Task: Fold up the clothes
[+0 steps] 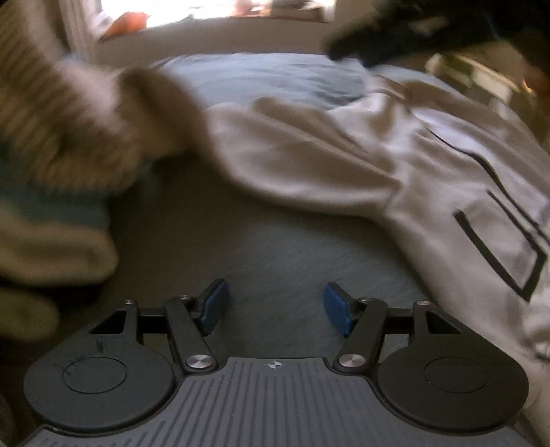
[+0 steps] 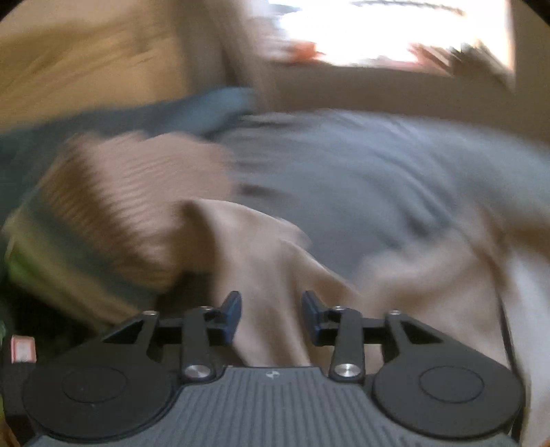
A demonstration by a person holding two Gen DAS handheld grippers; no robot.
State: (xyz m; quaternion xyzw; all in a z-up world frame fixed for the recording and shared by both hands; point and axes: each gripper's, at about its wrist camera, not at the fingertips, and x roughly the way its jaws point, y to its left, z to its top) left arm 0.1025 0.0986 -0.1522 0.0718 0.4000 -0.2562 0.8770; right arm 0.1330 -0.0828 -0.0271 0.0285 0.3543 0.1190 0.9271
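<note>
A cream hoodie (image 1: 361, 151) with black zip lines lies spread on the blue-grey bed sheet (image 1: 275, 247), one sleeve reaching left. My left gripper (image 1: 276, 306) hovers low over bare sheet just in front of that sleeve, open, with nothing between its blue pads (image 1: 215, 306). In the right wrist view, my right gripper (image 2: 271, 316) stands open over the cream hoodie (image 2: 275, 261); cloth shows in the gap, but the pads do not press on it. This view is heavily blurred. A dark blurred shape, the right gripper (image 1: 378, 34), hangs over the hoodie's far end.
A blurred pile of striped knit clothes (image 1: 68, 144) sits at the left, also in the right wrist view as striped knit (image 2: 137, 196). Bare sheet (image 2: 378, 172) stretches beyond the hoodie. A low wall and a bright window (image 2: 378, 31) close the far side.
</note>
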